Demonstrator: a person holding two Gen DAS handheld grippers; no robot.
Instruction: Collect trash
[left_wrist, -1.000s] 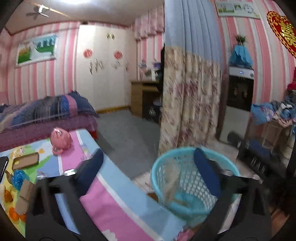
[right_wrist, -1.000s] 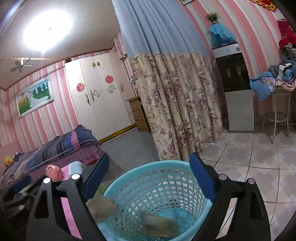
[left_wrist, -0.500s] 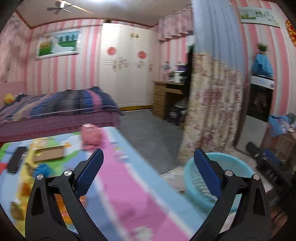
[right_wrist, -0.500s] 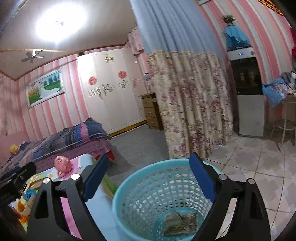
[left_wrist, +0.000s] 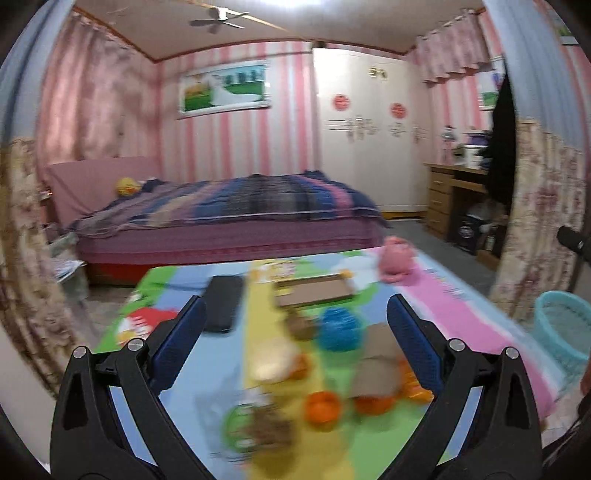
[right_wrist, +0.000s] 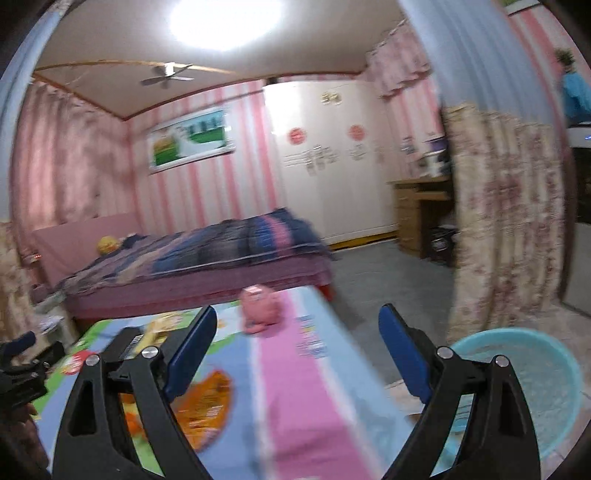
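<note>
A round ceiling light burns out to pure white at the top of the right wrist view and floods the pink-striped bedroom with soft, even indoor light; a sliver of the same glare clips the top edge of the left wrist view. Motion blur smears both pictures: the small items near the front edge of the worktop melt into coloured smudges, and the floral curtain and the turquoise basket lose their detail. Shadows are faint. Fisheye distortion bows walls and ceiling, and black vignetting fills the corners. Only the black gripper frames stay sharp.
</note>
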